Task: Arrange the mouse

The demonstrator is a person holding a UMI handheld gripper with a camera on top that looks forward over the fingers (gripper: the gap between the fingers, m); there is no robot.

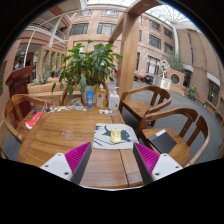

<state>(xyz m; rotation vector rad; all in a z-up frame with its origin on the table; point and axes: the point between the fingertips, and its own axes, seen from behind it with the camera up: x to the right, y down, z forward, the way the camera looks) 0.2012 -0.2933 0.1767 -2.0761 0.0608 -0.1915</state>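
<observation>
A small yellowish mouse lies on a light patterned mouse mat on the wooden table. The mat and mouse are just ahead of my gripper, roughly centred between the fingers but beyond their tips. The gripper is open, its magenta pads spread wide, with only bare table wood between them.
A flat black object lies right of the mat. A potted plant, bottles and a white jug stand at the table's far end. A red item lies at the left. Wooden chairs surround the table.
</observation>
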